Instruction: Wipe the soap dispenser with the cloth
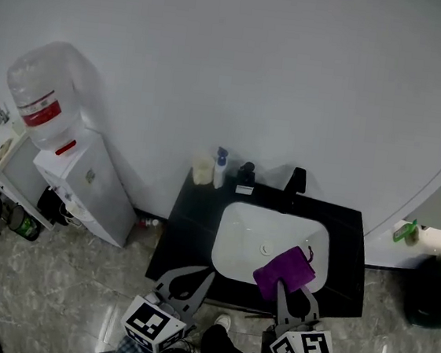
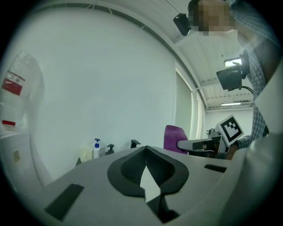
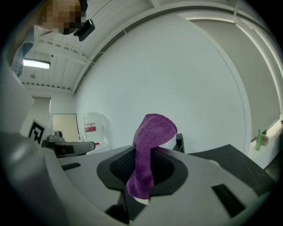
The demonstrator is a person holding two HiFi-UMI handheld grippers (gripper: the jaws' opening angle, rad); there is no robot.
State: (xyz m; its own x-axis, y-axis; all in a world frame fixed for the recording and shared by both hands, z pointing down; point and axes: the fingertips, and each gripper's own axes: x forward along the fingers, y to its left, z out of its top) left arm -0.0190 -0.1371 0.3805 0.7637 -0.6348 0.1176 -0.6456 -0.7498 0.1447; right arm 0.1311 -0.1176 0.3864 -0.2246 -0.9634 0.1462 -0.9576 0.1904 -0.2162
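Soap dispenser, a white bottle with a blue pump top (image 1: pixel 220 168), stands against the curved white wall (image 1: pixel 279 76) at the back of a black vanity counter (image 1: pixel 189 227), between a pale yellowish bottle (image 1: pixel 202 170) and a small black pump bottle (image 1: pixel 245 179), with a black tap (image 1: pixel 296 179) further right. In front of them sits a white rounded-rectangle basin (image 1: pixel 239 225). The right gripper (image 1: pixel 296 293), held over the counter's front edge, has its jaws clamped on a purple terry cloth (image 1: pixel 284 271), which stands up between them and shows over the basin's front right corner. The left gripper (image 1: pixel 188 276), held at the counter's front left, has its jaws drawn together with nothing between them. Both grippers are well apart from the soap dispenser, which nothing touches. Left of the vanity is a white water cooler (image 1: pixel 85 188) topped by an upturned clear bottle with a red label (image 1: pixel 41 96), on a grey marbled floor (image 1: pixel 57 288).
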